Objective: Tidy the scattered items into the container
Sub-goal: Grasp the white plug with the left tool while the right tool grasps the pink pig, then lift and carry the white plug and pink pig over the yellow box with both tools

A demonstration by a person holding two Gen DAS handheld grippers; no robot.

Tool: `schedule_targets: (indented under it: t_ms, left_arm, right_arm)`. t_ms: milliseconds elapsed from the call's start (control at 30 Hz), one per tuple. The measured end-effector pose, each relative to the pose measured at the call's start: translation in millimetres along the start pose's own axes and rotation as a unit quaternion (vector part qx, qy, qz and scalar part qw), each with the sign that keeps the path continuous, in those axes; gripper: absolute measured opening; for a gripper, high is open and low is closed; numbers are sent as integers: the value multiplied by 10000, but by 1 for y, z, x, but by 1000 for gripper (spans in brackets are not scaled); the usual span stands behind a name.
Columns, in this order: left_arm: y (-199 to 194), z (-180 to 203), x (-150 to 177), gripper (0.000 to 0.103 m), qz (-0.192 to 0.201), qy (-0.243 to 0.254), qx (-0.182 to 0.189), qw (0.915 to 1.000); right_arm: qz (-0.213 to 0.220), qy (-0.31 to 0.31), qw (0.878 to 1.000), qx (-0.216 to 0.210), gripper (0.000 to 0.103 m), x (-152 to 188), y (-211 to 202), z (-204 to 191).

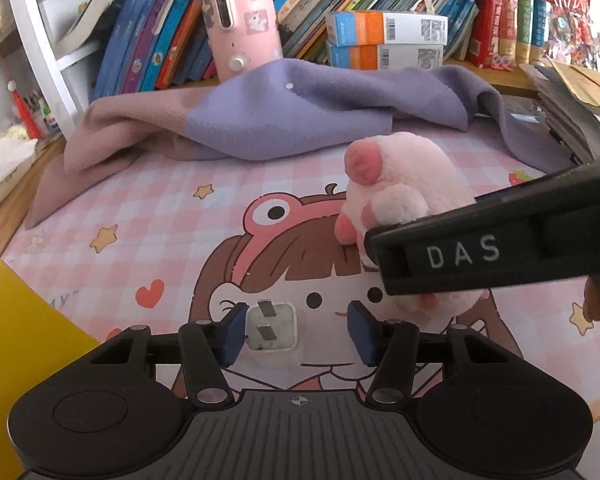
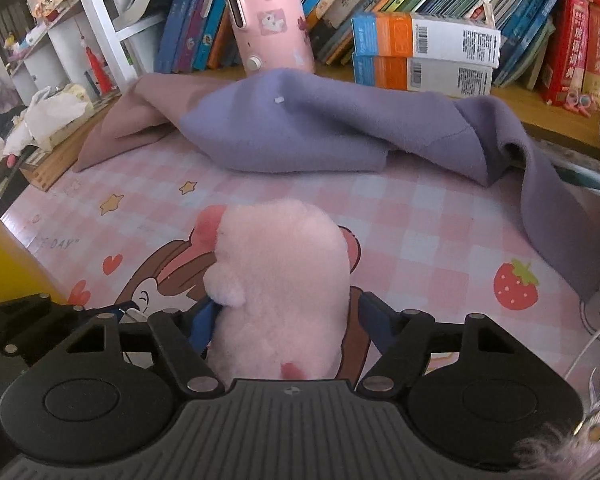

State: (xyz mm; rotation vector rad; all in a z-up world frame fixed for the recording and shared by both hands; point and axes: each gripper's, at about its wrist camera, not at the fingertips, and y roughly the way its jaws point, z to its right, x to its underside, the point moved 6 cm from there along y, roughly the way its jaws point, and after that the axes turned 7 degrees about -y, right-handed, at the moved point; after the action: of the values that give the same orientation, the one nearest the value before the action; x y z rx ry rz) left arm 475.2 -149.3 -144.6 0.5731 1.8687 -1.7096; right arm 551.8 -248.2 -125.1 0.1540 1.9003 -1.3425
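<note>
A white plug adapter (image 1: 271,327) with two metal prongs lies on the pink cartoon mat (image 1: 148,224) between the blue pads of my open left gripper (image 1: 298,330), nearer the left pad. My right gripper (image 2: 288,328) is shut on a pink plush toy (image 2: 278,280), which fills the gap between its fingers. In the left wrist view the plush (image 1: 404,184) and the black right gripper (image 1: 500,248) marked DAS are at the right, just beyond my left gripper. A yellow container (image 1: 16,344) stands at the left edge; it also shows in the right wrist view (image 2: 4,276).
A purple and mauve cloth (image 1: 284,120) lies crumpled across the back of the mat. Behind it stand a pink canister (image 1: 240,16), orange and blue boxes (image 1: 384,40) and rows of books (image 1: 160,40). Papers (image 1: 572,104) pile at the right. A white cable (image 2: 596,340) runs at the right edge.
</note>
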Motion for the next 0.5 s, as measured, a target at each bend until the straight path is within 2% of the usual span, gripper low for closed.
schedule_targets:
  t_ms: [67, 100, 133, 200, 500]
  left_arm:
    - [1, -2, 0, 49, 2, -71, 28, 10000]
    - [1, -3, 0, 44, 1, -108, 56, 9999]
    - [1, -3, 0, 35, 0, -129, 74, 9999]
    - [1, -3, 0, 24, -9, -164, 148, 9998]
    - [-33, 3, 1, 24, 269, 11, 360, 9990]
  right_arm:
    - [-11, -14, 10000, -26, 67, 1, 2, -1]
    - [-17, -13, 10000, -40, 62, 1, 2, -2]
    - [-29, -6, 10000, -50, 60, 2, 3, -3]
    - [-8, -13, 10000, -35, 57, 3, 3, -4]
    - [144, -16, 9999, 84, 53, 7, -22, -4]
